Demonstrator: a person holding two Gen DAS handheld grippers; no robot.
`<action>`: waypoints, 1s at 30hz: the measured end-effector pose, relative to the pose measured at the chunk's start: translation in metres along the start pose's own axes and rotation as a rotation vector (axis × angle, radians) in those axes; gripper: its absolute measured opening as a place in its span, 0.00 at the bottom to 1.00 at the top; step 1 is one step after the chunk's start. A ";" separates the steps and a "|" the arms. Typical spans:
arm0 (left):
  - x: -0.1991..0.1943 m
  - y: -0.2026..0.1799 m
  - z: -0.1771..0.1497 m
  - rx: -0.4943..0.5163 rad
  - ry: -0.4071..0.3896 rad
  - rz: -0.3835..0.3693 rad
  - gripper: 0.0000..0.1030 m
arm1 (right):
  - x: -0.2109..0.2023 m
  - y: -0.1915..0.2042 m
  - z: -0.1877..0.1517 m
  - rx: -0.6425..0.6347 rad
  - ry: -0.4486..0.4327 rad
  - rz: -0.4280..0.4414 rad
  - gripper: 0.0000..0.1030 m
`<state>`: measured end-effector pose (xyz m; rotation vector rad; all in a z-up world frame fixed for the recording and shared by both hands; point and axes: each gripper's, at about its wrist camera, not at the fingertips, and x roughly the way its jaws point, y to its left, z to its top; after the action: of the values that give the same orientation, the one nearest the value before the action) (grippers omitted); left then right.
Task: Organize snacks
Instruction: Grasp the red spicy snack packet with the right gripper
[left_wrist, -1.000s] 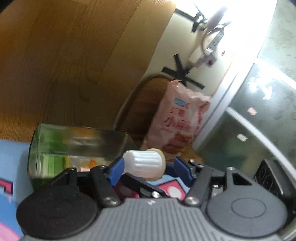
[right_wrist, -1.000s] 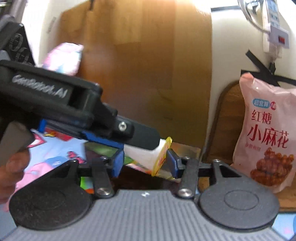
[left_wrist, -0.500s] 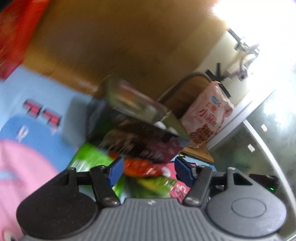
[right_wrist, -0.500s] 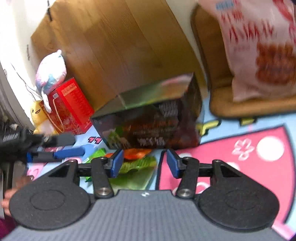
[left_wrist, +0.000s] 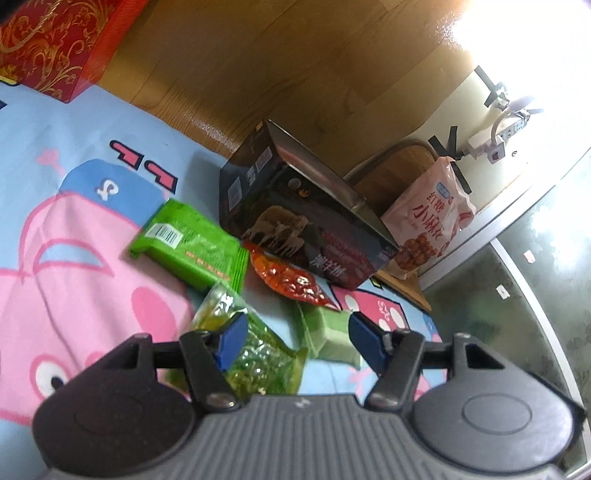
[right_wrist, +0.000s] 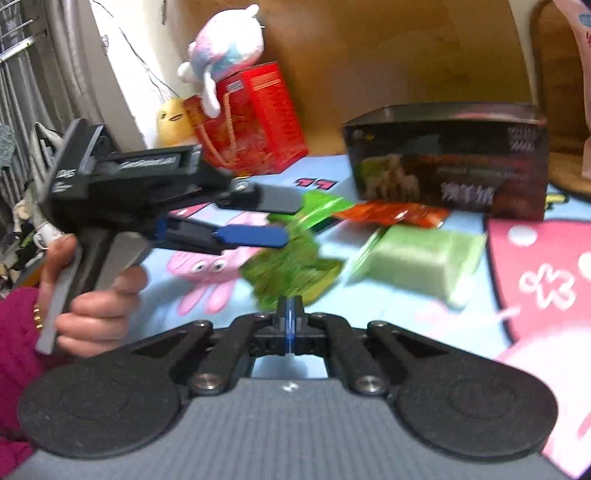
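Left gripper (left_wrist: 295, 338): jaws apart, empty, above the green snack packets (left_wrist: 258, 354) (on the cartoon mat (left_wrist: 74, 221), before the dark box (left_wrist: 295, 221)). Right gripper (right_wrist: 291, 314): jaws fully together, empty.

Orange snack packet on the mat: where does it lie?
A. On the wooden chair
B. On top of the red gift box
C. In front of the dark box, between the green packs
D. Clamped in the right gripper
C: the orange snack packet lies on the mat against the front of the dark box, with green packs on either side.
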<state>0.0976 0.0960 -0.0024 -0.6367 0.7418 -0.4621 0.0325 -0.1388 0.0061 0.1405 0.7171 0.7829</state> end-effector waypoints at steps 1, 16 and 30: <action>-0.002 0.000 -0.001 0.002 -0.004 0.002 0.60 | -0.004 -0.002 -0.002 0.013 -0.013 -0.001 0.07; -0.010 0.025 -0.003 0.005 -0.054 0.044 0.63 | 0.025 -0.029 0.059 -0.129 -0.056 -0.246 0.64; -0.009 0.027 -0.005 0.031 -0.056 0.030 0.63 | 0.083 -0.032 0.071 -0.343 0.117 -0.278 0.49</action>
<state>0.0925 0.1193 -0.0190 -0.6066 0.6890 -0.4253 0.1374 -0.0945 0.0040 -0.3121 0.6841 0.6388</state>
